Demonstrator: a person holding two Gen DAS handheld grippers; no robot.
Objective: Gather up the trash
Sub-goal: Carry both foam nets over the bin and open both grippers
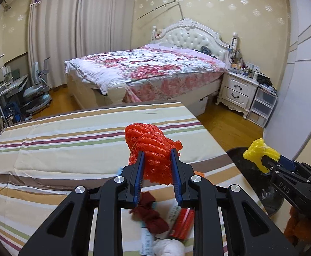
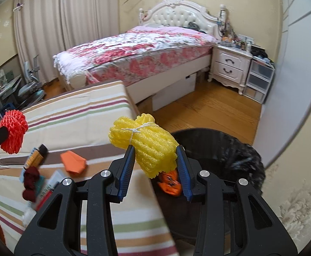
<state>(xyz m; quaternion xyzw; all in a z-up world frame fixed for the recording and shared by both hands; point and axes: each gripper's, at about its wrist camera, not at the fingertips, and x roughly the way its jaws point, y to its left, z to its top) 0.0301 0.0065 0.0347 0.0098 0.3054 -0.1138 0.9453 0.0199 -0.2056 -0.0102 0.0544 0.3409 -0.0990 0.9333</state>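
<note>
The left gripper (image 1: 157, 166) is clamped on a red foam-net bundle (image 1: 153, 151), centre frame above the striped cloth (image 1: 70, 140). The right gripper (image 2: 155, 162) pinches a yellow foam-net bundle (image 2: 146, 143) over the black-lined bin (image 2: 230, 153). The springy foam could slip from either grip, and the red bundle might fall short of the bin. Blur obscures the litter at lower left of the right view, and the bin's depth stays unreadable.

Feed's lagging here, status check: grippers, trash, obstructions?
Left gripper shut on red foam net. Right gripper shut on yellow foam net, near black bin. Path unobstructed.
</note>
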